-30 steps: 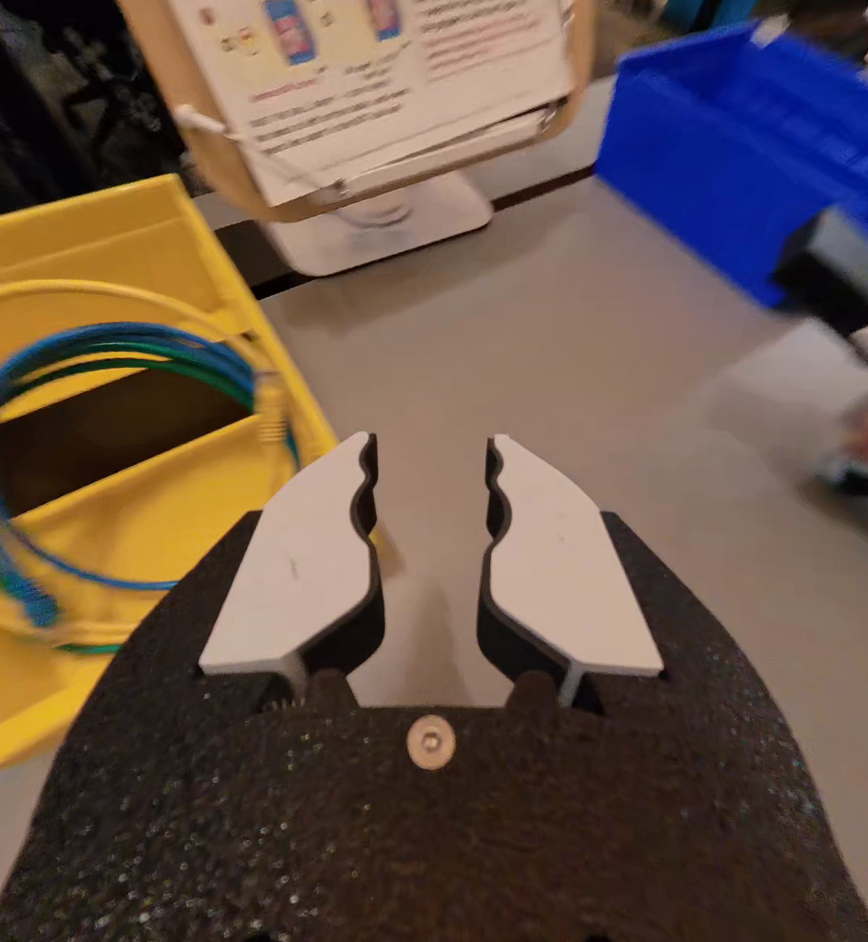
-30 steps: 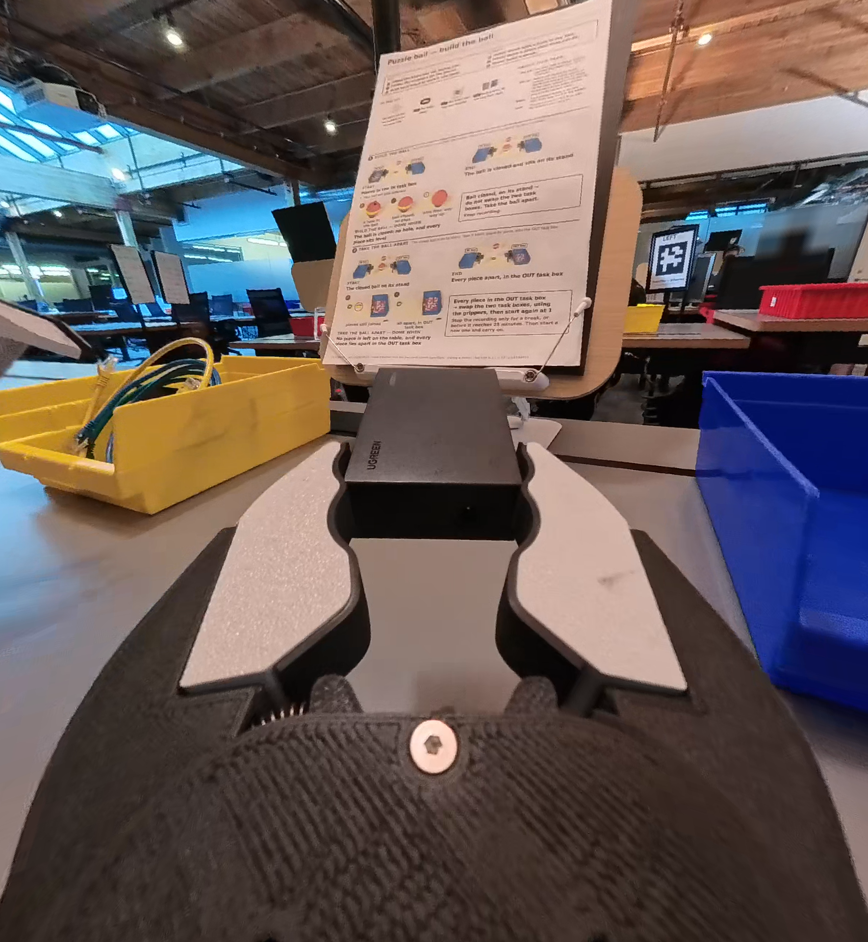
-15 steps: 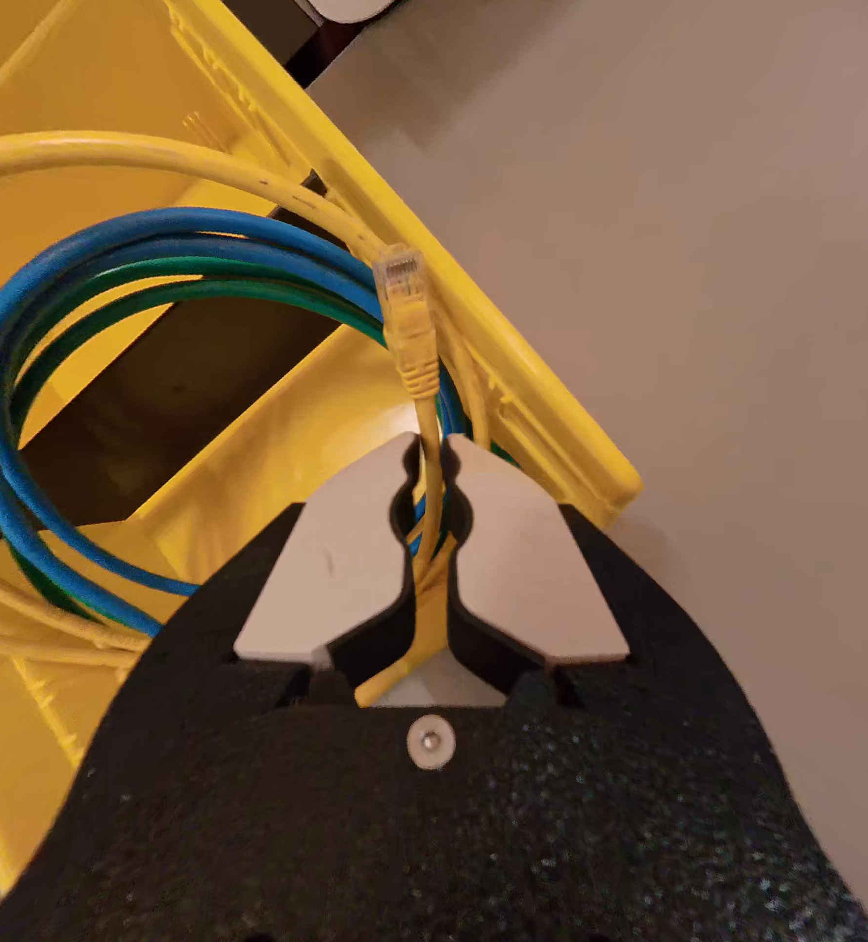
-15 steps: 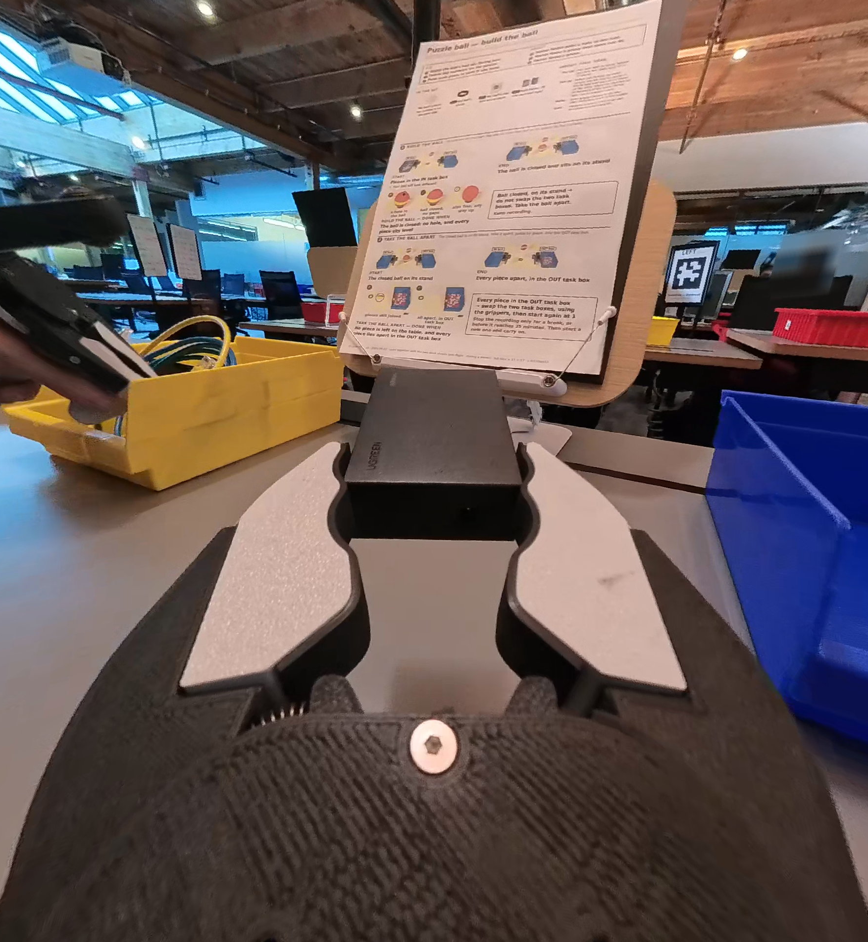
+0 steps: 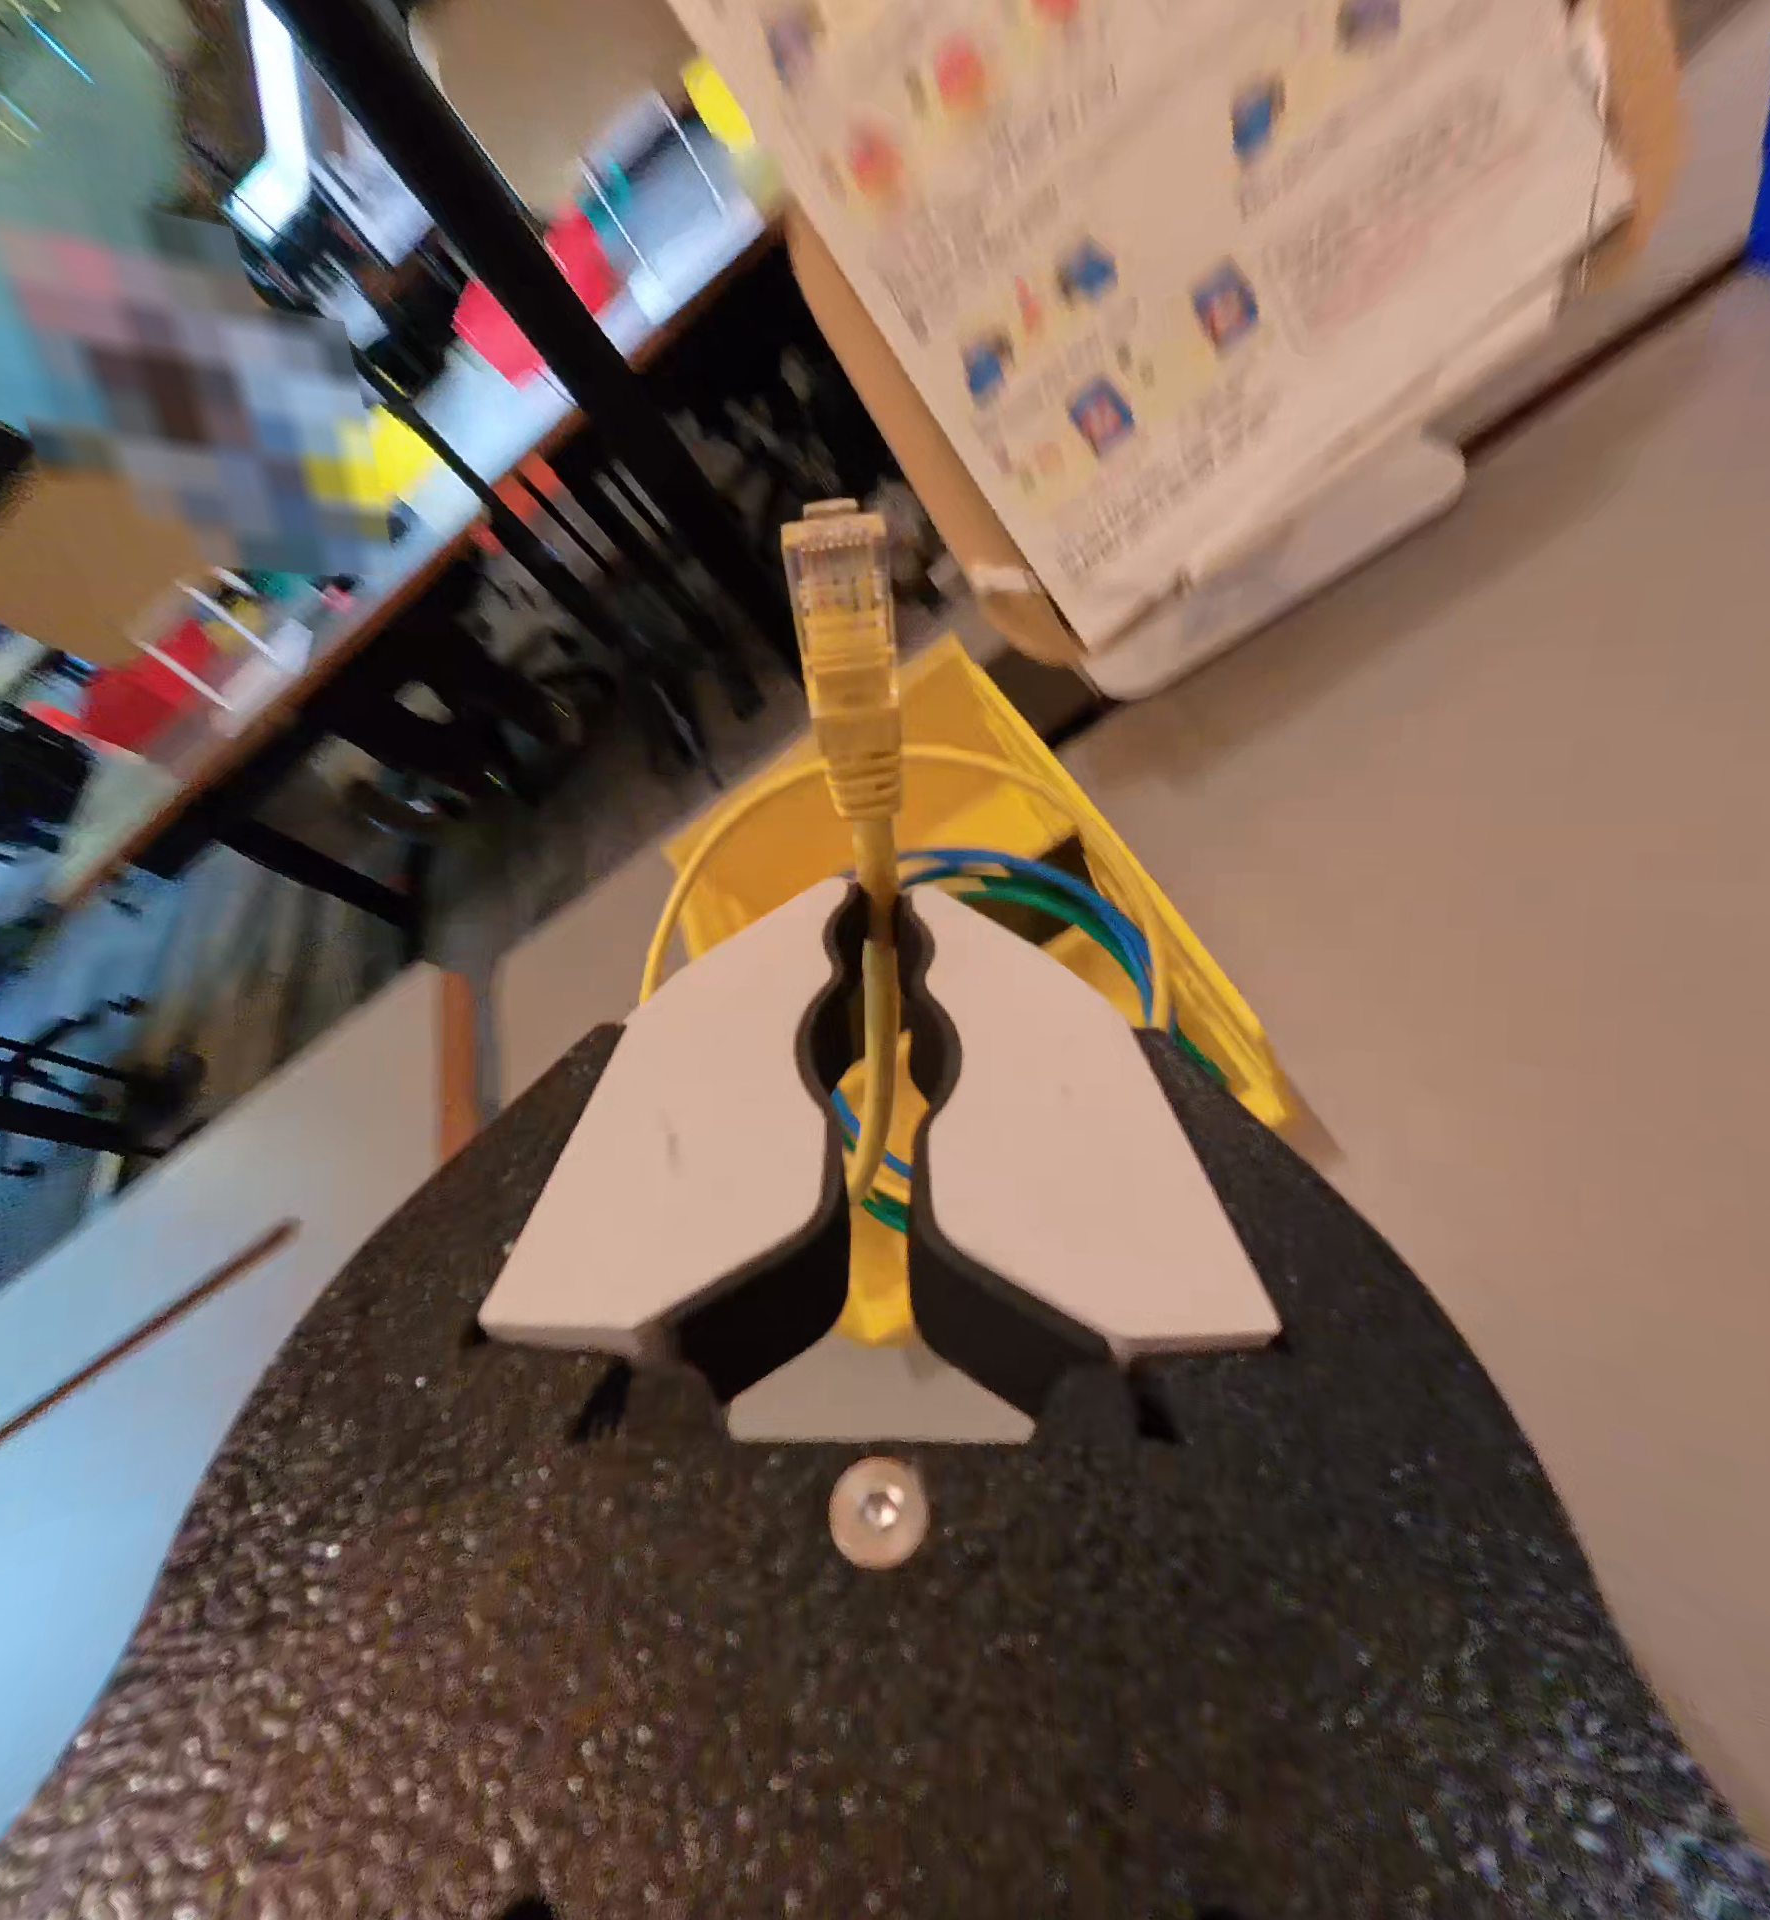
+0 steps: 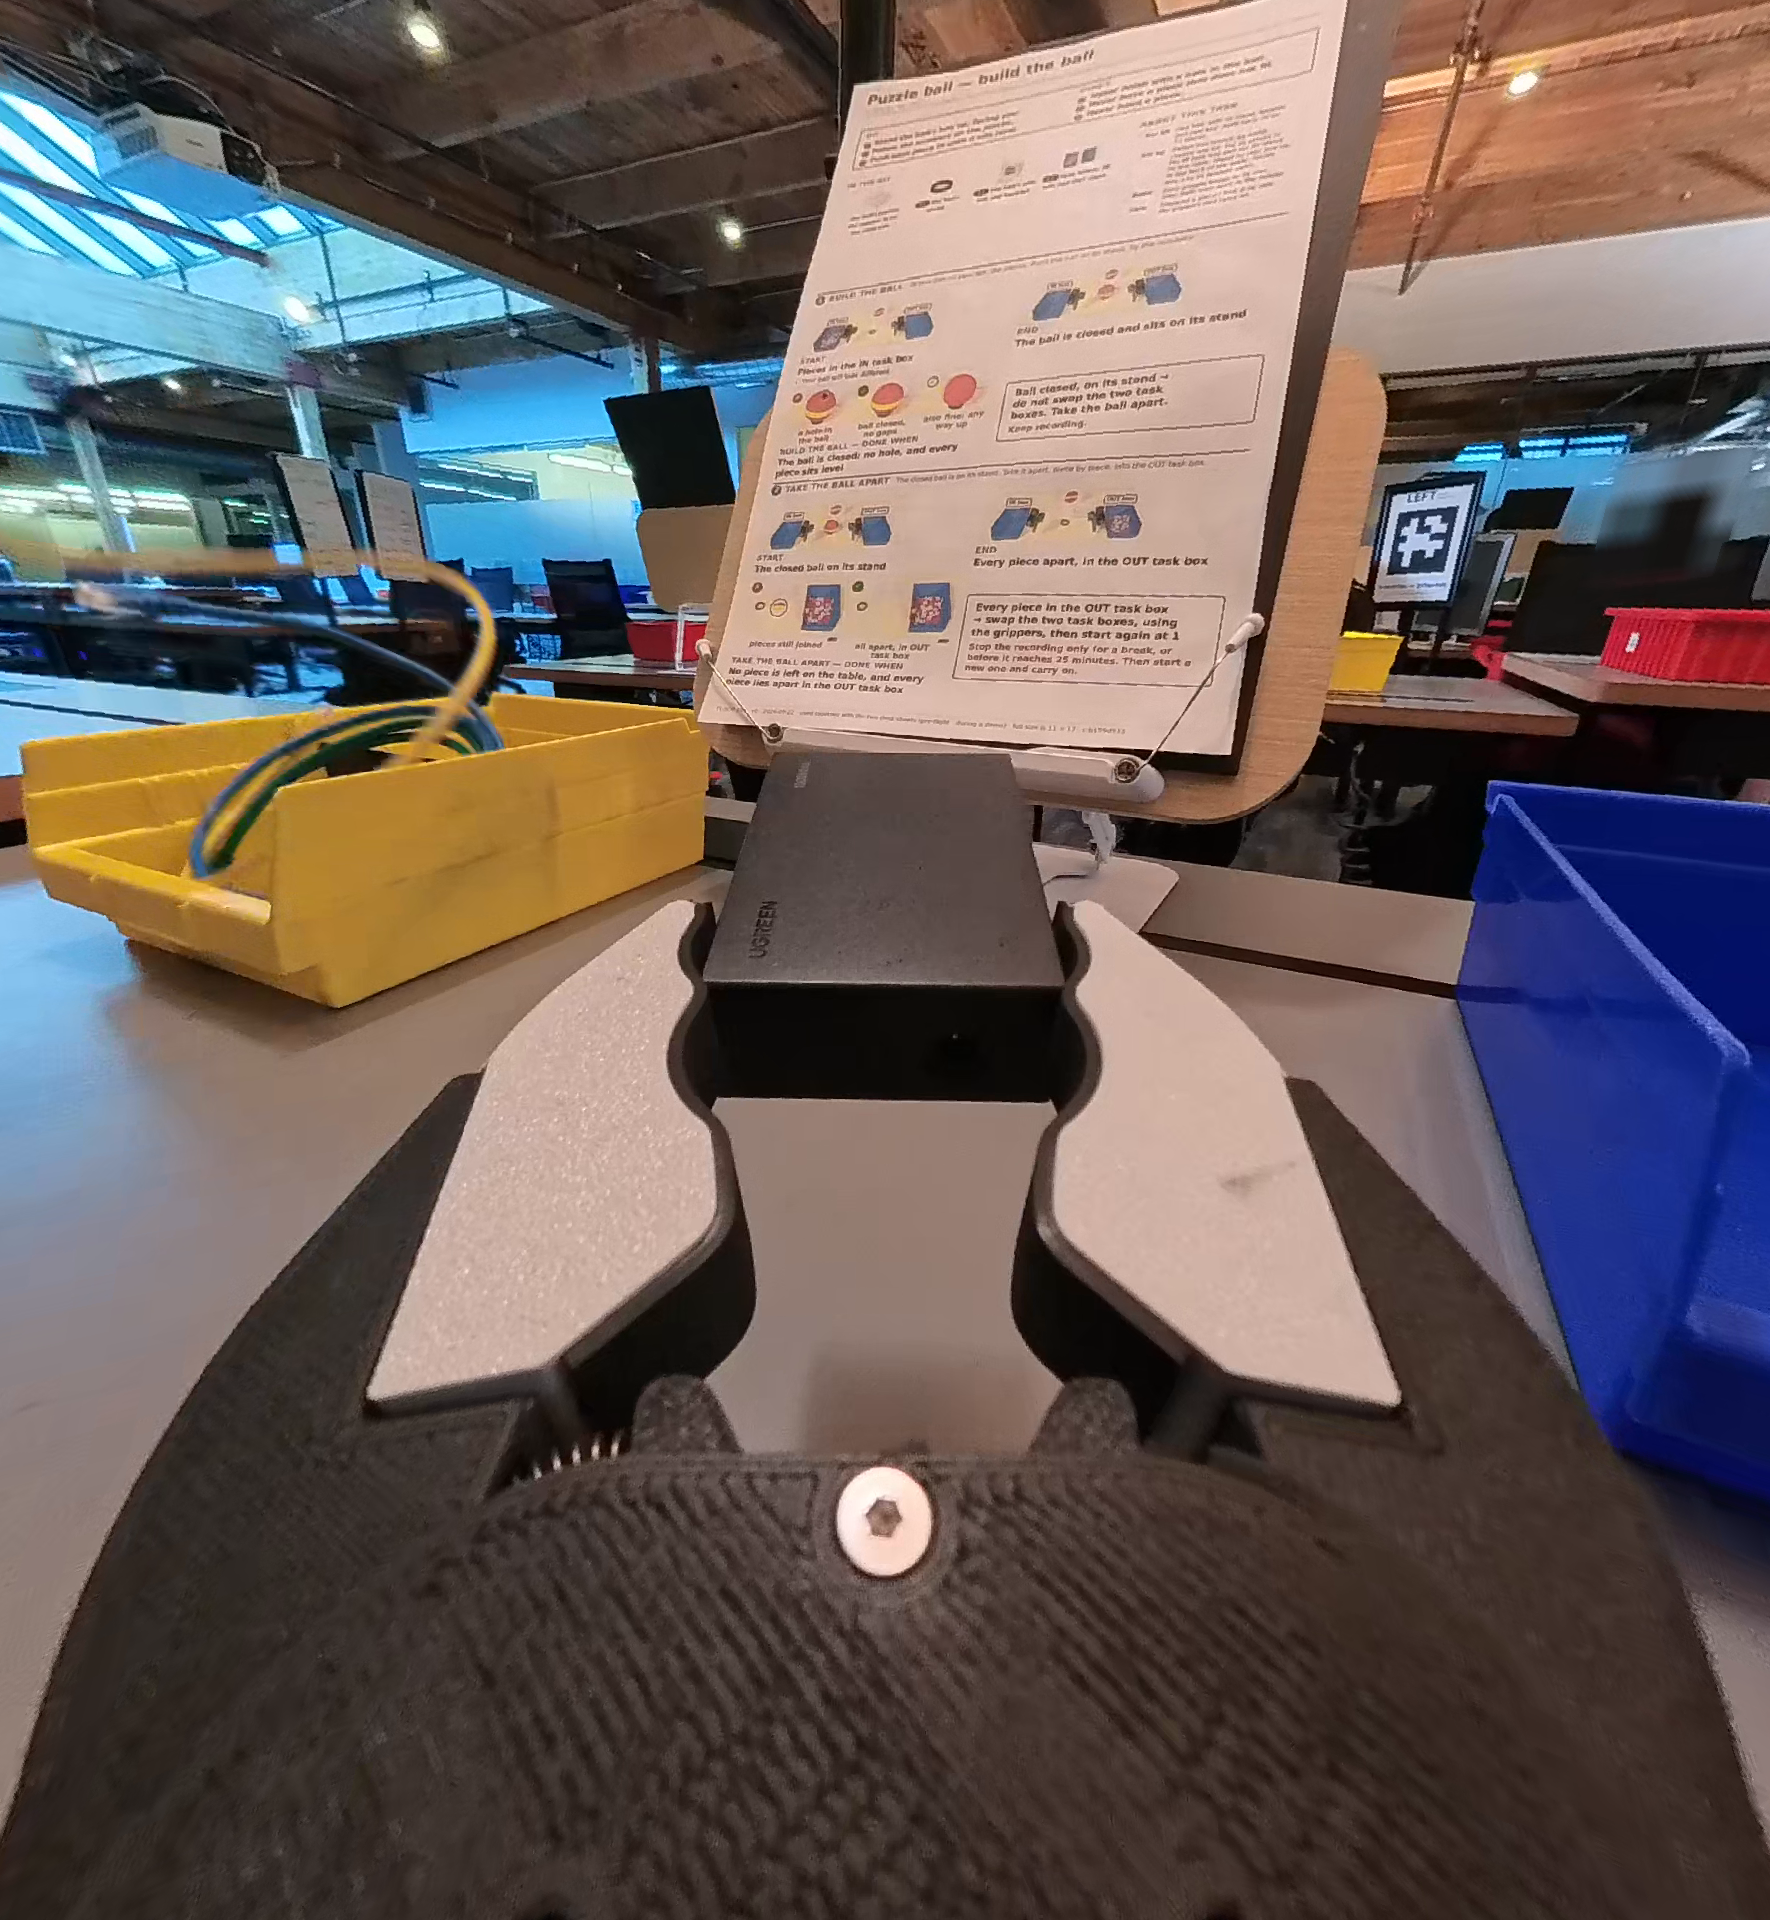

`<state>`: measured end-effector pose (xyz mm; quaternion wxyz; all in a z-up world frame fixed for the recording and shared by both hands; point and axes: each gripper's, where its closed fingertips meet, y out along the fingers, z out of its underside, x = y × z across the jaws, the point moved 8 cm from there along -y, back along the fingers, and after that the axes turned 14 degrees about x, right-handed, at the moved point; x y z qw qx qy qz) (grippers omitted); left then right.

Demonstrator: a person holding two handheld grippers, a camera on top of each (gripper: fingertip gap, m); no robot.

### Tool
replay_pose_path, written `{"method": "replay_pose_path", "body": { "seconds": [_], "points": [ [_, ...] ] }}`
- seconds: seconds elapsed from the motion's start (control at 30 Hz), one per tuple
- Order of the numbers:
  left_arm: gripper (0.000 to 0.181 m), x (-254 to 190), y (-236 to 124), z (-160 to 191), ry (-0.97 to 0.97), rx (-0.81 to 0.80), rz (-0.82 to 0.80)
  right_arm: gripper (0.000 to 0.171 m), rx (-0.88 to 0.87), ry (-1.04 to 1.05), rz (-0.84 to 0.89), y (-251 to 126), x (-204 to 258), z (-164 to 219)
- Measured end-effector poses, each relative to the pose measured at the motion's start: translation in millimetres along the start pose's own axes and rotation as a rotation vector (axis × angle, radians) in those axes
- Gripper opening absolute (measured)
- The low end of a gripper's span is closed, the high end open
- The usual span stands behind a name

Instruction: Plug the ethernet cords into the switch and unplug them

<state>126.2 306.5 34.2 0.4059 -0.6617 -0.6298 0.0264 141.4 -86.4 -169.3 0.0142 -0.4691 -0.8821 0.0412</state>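
The left gripper (image 5: 879,906) pinches a thin yellow cord (image 5: 879,997) mid-frame, its clear plug (image 5: 839,603) pointing up. The right gripper (image 6: 881,920) squeezes a black box, the switch (image 6: 881,883), with white letters on top. Behind, left, a yellow bin (image 6: 465,852) holds more cords (image 6: 268,774).

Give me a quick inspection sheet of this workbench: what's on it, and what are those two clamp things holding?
Surface: grey tabletop, flat.
Job's things: black box-shaped network switch; yellow ethernet cord, plug pointing away from the camera.
Clutter: yellow plastic bin; blue plastic bin; printed instruction sheet on a wooden stand.
Grippers: left hand-held gripper shut on the cord; right hand-held gripper clamps the switch's sides.
Cables: blue and green cords coiled in the yellow bin.
Surroundings: other desks, red bin.
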Motion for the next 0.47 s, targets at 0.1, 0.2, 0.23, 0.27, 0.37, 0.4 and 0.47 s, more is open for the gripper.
{"method": "replay_pose_path", "body": {
  "seconds": [0.1, 0.2, 0.23, 0.27, 0.37, 0.4, 0.47],
  "points": [
    [0.005, 16.2, -73.1, -30.9, 0.000, -0.167, -0.106, 0.061, -0.003, -0.001, 0.001, -0.2, 0.2, 0.0],
    [0.005, 17.0, -129.6, -50.5, 0.045, -0.181, -0.039, 0.061, -0.009, 0.005, 0.001, -0.8, -0.5, -0.1],
    [0.005, 13.3, -141.4, -54.0, 0.073, -0.154, 0.014, 0.061, -0.013, 0.013, 0.002, -1.3, -1.6, -0.2],
    [0.005, 8.8, -151.1, -56.7, 0.104, -0.140, 0.056, 0.061, -0.021, 0.025, 0.005, -2.1, -2.9, -0.2],
    [0.005, -7.9, -170.9, -57.8, 0.202, -0.082, 0.116, 0.061, -0.034, 0.054, -0.003, -4.5, -6.0, -0.1],
    [0.005, -14.3, -176.4, -57.0, 0.223, -0.070, 0.123, 0.061, -0.038, 0.060, -0.003, -5.5, -6.7, -0.1],
    [0.005, -34.4, -177.6, -49.9, 0.308, 0.022, 0.201, 0.061, -0.038, 0.071, -0.009, -6.3, -7.8, 0.0]
  ]
}}
